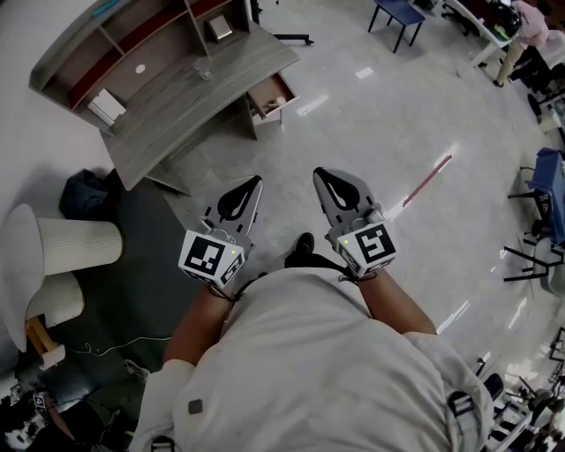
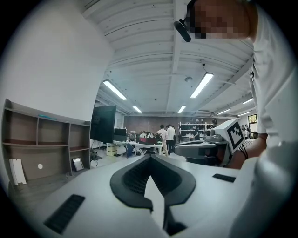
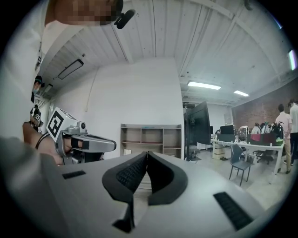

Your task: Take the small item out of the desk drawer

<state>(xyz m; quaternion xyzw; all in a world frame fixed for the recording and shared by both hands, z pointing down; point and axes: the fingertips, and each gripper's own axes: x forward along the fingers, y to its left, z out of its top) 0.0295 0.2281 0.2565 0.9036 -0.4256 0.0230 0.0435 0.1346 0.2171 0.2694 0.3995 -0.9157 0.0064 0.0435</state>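
Note:
A grey desk (image 1: 190,93) with a shelf unit stands at the upper left of the head view, some way off across the floor. Its drawer (image 1: 272,97) is pulled open at the right end; something pale lies inside, too small to make out. My left gripper (image 1: 253,182) and right gripper (image 1: 321,173) are held side by side at waist height, pointing level toward the desk. Both are shut with nothing between the jaws. In the left gripper view the left gripper's pads (image 2: 150,156) meet at the tip. The right gripper (image 3: 147,153) points at the shelf unit (image 3: 151,138).
A dark bag (image 1: 88,190) and pale round stools (image 1: 75,247) sit left of the desk. A red-and-white stick (image 1: 428,181) lies on the shiny floor at right. A blue chair (image 1: 399,13) stands at the back. People stand at far tables (image 2: 165,137); a large black screen (image 3: 200,130) stands beside the desk.

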